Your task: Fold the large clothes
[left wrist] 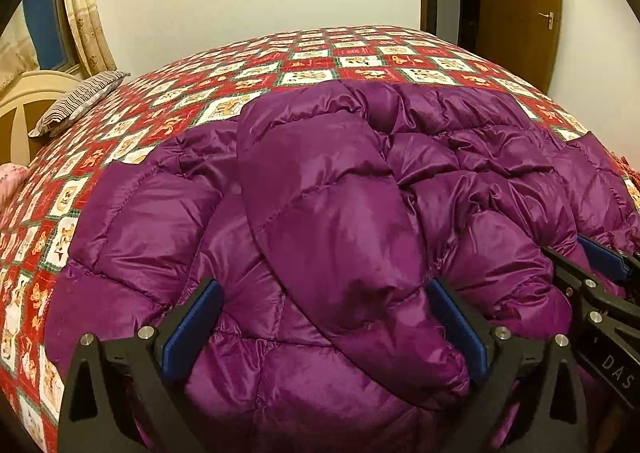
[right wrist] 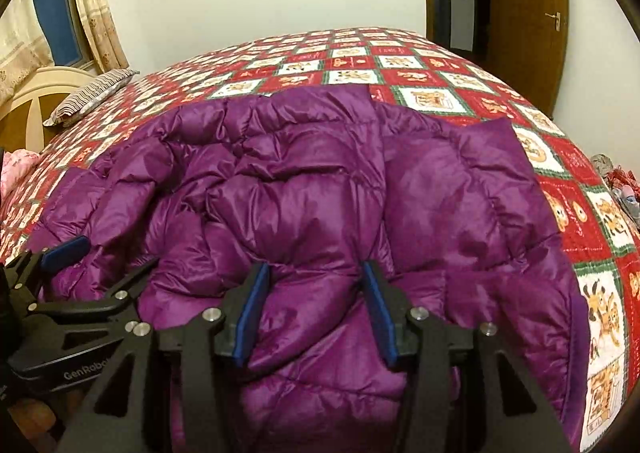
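A shiny purple down jacket [left wrist: 480, 157] lies spread on the bed, puffy and creased. One sleeve [left wrist: 320, 213] is laid across it, running toward me. My left gripper [left wrist: 328, 317] stands wide open, its blue pads on either side of the sleeve's cuff end without squeezing it. In the right wrist view the jacket [right wrist: 460, 181] fills the near bed, and my right gripper [right wrist: 316, 305] has its pads pressed on a thick bulge of the jacket's near edge. Each gripper shows in the other's view: the right gripper [left wrist: 584, 265] at the right edge, the left gripper [right wrist: 100, 261] at the left.
The bed carries a red and white patchwork quilt [left wrist: 168, 109]. A striped pillow [left wrist: 80, 101] lies by the cream headboard [left wrist: 28, 101] at far left. A pink cloth [left wrist: 12, 177] sits at the left edge. A brown door [left wrist: 520, 13] stands beyond the bed's far right corner.
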`<state>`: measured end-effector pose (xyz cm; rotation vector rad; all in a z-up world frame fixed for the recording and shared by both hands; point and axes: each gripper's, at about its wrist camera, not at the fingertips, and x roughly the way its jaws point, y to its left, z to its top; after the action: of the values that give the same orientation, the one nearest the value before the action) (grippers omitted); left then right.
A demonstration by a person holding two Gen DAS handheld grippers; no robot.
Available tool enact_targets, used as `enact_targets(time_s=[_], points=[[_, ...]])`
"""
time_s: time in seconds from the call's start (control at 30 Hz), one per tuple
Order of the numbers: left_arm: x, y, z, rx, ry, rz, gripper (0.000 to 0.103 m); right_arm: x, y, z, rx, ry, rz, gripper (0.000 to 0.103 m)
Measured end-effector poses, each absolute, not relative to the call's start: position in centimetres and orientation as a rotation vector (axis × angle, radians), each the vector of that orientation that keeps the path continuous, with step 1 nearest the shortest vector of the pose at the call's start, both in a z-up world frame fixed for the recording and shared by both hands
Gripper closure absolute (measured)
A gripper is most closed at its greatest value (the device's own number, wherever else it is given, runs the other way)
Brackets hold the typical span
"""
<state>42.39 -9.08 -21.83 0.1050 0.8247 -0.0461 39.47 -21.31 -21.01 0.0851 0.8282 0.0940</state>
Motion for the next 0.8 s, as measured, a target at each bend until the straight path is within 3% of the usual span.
enact_targets(time_s=[0.8], points=[[42.41,-9.10,-21.92,0.112,0.825,-0.043,0.001,39.61,-20.93,-21.04,0.071,0.832,0.084,0.051]])
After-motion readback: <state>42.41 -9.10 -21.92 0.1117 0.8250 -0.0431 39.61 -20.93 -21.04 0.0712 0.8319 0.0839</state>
